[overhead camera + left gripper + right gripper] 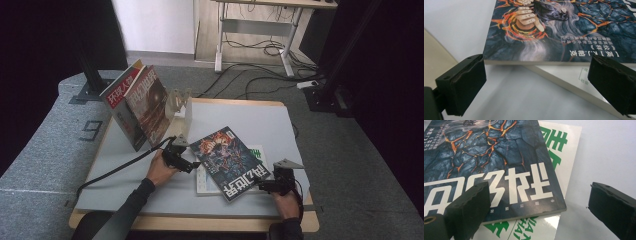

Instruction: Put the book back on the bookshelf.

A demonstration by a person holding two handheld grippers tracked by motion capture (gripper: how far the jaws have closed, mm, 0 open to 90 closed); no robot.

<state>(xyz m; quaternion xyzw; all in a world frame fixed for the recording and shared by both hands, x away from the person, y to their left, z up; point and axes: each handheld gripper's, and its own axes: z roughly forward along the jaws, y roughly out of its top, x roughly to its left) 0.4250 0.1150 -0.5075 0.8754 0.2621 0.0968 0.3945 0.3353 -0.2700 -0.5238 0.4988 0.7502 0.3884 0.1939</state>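
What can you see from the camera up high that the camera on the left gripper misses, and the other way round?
High view alone: books leaning in a clear stand, both hands with their grippers, left gripper and right gripper, and the floor beyond. Left gripper view alone: the fine print and a hand drawn on the dark book's cover, seen close between open jaws. Shared: that dark book lying askew on a white book on the table.

Glossy paper book cover (229,162)
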